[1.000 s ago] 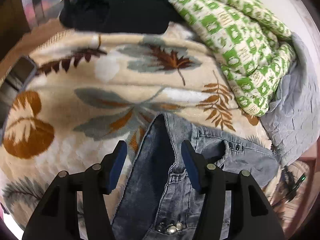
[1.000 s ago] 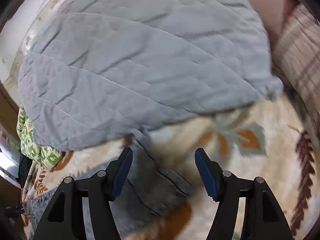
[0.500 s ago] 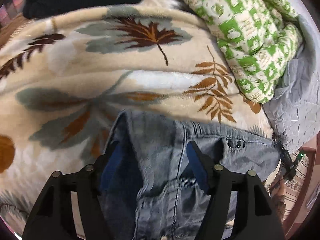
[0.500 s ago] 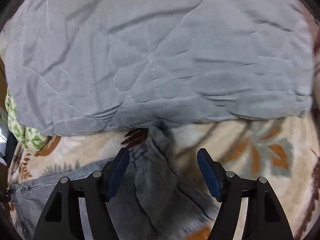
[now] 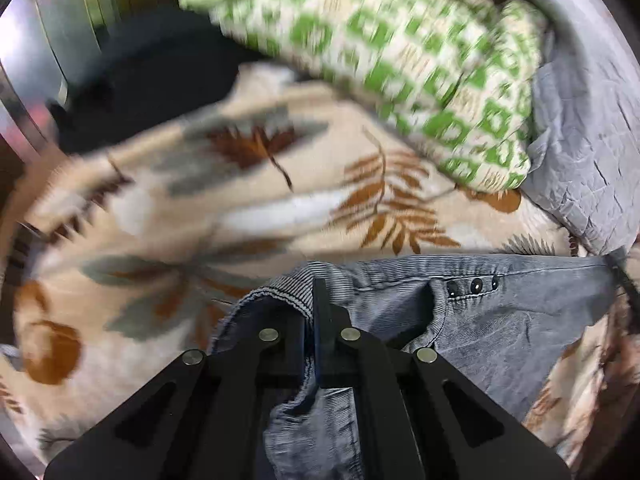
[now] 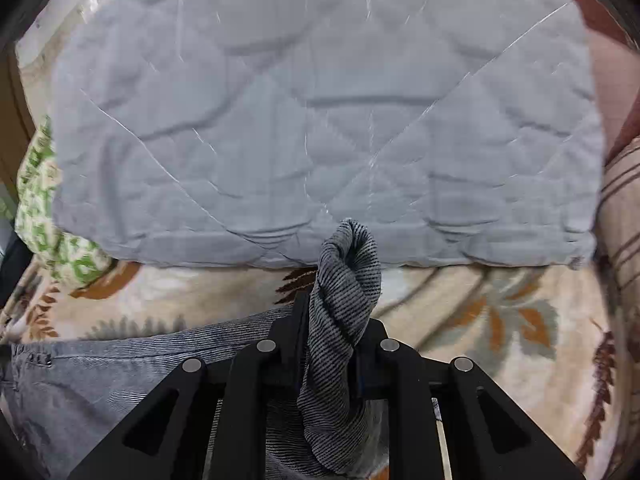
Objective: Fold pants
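Observation:
Grey-blue denim pants (image 5: 500, 320) lie on a beige leaf-print blanket (image 5: 248, 208). In the left wrist view my left gripper (image 5: 316, 312) is shut on the waistband edge near the fly, with three dark studs to its right. In the right wrist view my right gripper (image 6: 332, 328) is shut on a bunched fold of the pants (image 6: 348, 280) that sticks up between the jaws. The rest of the pants (image 6: 100, 368) stretches away to the left over the blanket (image 6: 480, 320).
A green-and-white patterned quilt (image 5: 420, 60) lies behind the pants. A grey quilted cover (image 6: 320, 120) fills the area ahead of the right gripper, also shown at the right of the left wrist view (image 5: 592, 140). A black garment (image 5: 152, 76) lies at the back left.
Both grippers were open over the pants and have closed on the fabric. The left one has taken the waistband, the right one a bunched fold.

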The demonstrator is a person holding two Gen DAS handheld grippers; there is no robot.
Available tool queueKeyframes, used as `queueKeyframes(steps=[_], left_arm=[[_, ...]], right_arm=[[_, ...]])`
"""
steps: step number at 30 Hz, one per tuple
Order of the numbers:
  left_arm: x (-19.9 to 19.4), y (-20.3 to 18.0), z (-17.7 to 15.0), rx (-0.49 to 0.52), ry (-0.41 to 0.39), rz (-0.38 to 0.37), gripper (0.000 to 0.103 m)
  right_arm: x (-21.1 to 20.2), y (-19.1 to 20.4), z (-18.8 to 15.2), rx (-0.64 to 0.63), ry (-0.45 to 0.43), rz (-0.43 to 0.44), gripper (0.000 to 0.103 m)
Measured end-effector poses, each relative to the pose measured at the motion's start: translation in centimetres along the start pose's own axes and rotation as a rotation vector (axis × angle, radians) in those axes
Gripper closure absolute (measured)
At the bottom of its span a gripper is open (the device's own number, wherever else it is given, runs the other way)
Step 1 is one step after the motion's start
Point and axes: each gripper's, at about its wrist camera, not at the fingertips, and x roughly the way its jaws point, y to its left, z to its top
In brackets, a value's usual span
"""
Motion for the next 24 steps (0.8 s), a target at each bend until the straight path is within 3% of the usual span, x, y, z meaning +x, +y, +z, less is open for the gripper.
queueKeyframes(steps=[4,8,14,19,24], left_arm=[[-4.4,0.2,-1.4,0.012,-0.088,0.002,0.102],[-9.4,1.0,-4.0,-0.01,-0.163,-0.044,0.102],[-14.0,1.8,-9.4,-0.042,-0.225,-0.096,0.102],[-14.7,3.6,-14.7,-0.084,-0.184,-0.145,0.102],[-11.7,5.7,-20.7,-0.119,-0.018,-0.139,0.101]], right_arm=[[-4.8,-1.0,-1.1,0.046,-0.053,0.023,0.086],[-11.0,-3.3,-3.2,0.109,-0.098,0.05,0.086],[-18.0,-5.5,-11.3,0.201,-0.109,0.078,0.086],[-22.1,-6.5,-19.3,0.24,-0.086,0.078,0.086],[-23.9,-7.5,-27.5,0.32,-0.018,0.049,0.083]])
